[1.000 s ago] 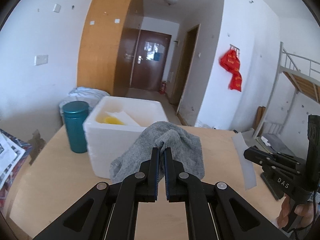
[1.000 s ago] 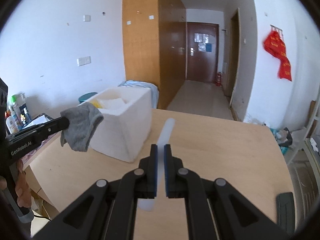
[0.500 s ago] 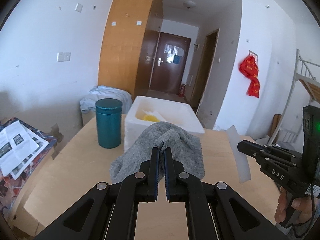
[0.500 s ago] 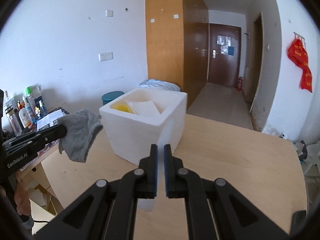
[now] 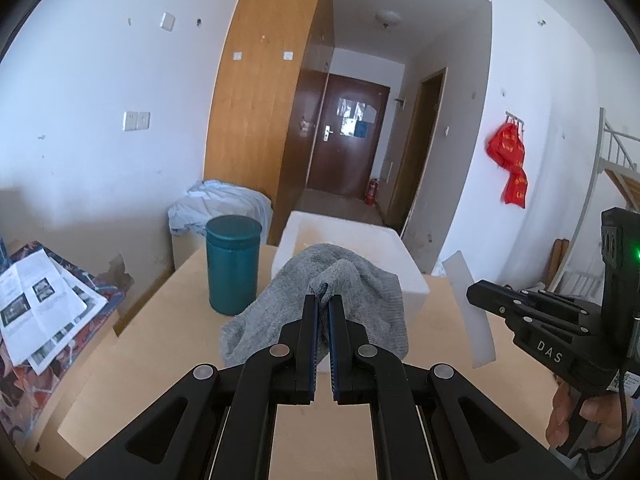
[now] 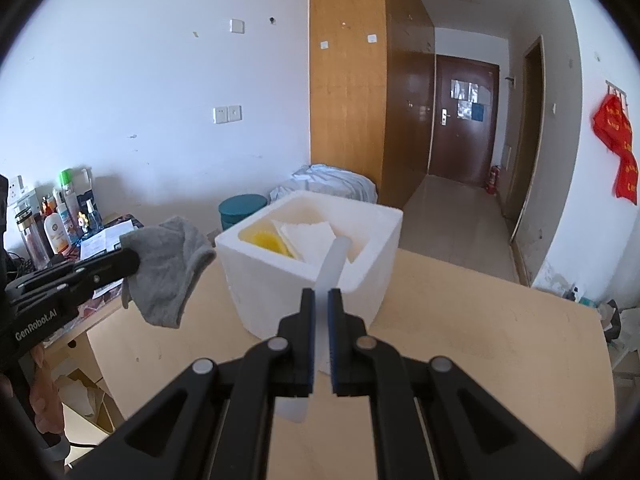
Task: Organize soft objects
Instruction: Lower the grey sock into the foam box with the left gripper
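My left gripper (image 5: pixel 323 300) is shut on a grey sock (image 5: pixel 356 280) that hangs in the air in front of the white foam box (image 5: pixel 408 276). The sock also shows in the right wrist view (image 6: pixel 172 268), left of the box (image 6: pixel 308 280). My right gripper (image 6: pixel 321 294) is shut on a white translucent strip (image 6: pixel 334 256) and holds it above the table near the box's front. The strip (image 5: pixel 468 308) hangs from the right gripper (image 5: pixel 474 292) in the left wrist view. The box holds a yellow item (image 6: pixel 266 238) and white folded cloth (image 6: pixel 308 234).
A teal canister (image 5: pixel 232 264) stands on the wooden table (image 6: pixel 480 344) left of the box. A side table with papers (image 5: pixel 36 300) and bottles (image 6: pixel 56 216) is at the left. A bundle of pale fabric (image 5: pixel 220 204) lies behind the table.
Both grippers have moved left and closer to the foam box, each still gripping its item. The box's inside is now visible in the right wrist view.
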Demonstrator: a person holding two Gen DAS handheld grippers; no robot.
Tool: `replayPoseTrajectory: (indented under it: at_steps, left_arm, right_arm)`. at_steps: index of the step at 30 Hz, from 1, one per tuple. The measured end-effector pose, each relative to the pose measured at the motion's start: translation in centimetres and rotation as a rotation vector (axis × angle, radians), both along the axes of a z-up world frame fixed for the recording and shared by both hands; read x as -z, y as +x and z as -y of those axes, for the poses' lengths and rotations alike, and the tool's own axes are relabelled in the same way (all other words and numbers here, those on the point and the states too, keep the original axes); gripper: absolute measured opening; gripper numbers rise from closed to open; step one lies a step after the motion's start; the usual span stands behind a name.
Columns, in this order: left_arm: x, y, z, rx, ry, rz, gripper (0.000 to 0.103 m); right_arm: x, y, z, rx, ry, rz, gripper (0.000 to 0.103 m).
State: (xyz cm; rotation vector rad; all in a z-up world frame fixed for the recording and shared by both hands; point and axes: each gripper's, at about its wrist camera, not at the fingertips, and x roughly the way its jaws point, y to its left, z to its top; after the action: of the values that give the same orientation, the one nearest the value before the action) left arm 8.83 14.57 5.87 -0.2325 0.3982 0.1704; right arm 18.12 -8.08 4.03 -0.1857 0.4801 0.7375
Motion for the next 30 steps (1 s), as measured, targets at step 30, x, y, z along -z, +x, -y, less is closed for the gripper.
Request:
replayPoseTrajectory:
  at_steps: [30]
  left_arm:
    - [-1.1, 7.2, -1.0, 0.05, 0.012, -0.002, 0.005]
  right_arm:
    - [-2.0, 3.9, -3.6, -0.017, 0.001, -0.002, 0.008]
